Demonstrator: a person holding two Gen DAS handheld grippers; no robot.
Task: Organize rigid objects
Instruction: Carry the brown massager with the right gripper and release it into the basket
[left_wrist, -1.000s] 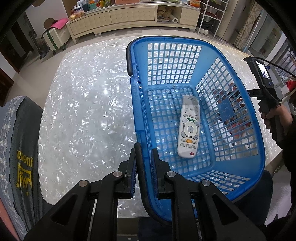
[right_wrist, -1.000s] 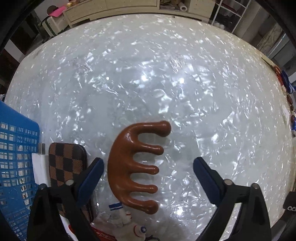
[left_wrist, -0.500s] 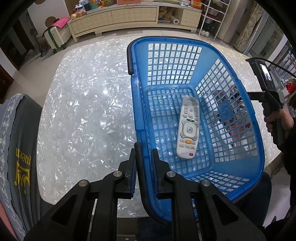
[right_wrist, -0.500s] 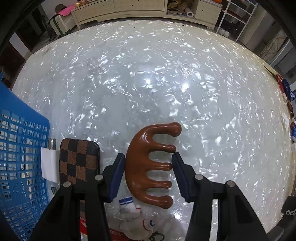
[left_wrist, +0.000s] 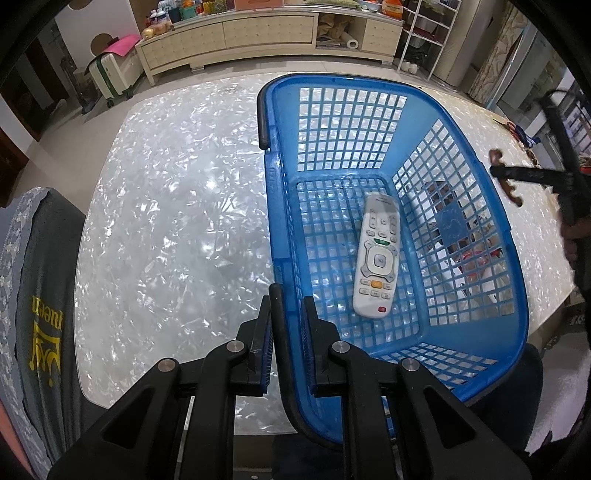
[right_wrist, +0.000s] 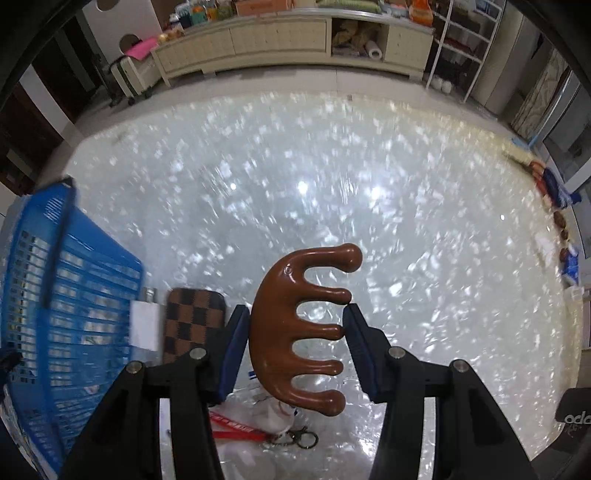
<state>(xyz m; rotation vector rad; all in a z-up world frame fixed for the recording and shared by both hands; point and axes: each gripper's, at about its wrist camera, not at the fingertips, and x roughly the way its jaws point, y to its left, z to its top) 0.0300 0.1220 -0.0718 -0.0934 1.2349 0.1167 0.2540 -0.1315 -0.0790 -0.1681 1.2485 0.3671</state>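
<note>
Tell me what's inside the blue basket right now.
Only a white remote lies on the floor of the blue basket. The near corner, behind the left tool clamped on the rim, is hidden.

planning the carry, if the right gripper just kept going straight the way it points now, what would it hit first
Probably nothing soon: the right gripper, shut on the wooden comb, points over bare table. The basket sits off left. Depth is unclear.

Left gripper (left_wrist: 286, 332): jaws drawn in on the basket rim (left_wrist: 277, 306), one blue pad on each side of the wall. Right gripper (right_wrist: 295, 339): jaws closed on the brown wooden comb (right_wrist: 291, 325), left pad against its spine, right pad on the tooth tips, comb lifted off the tabletop
</note>
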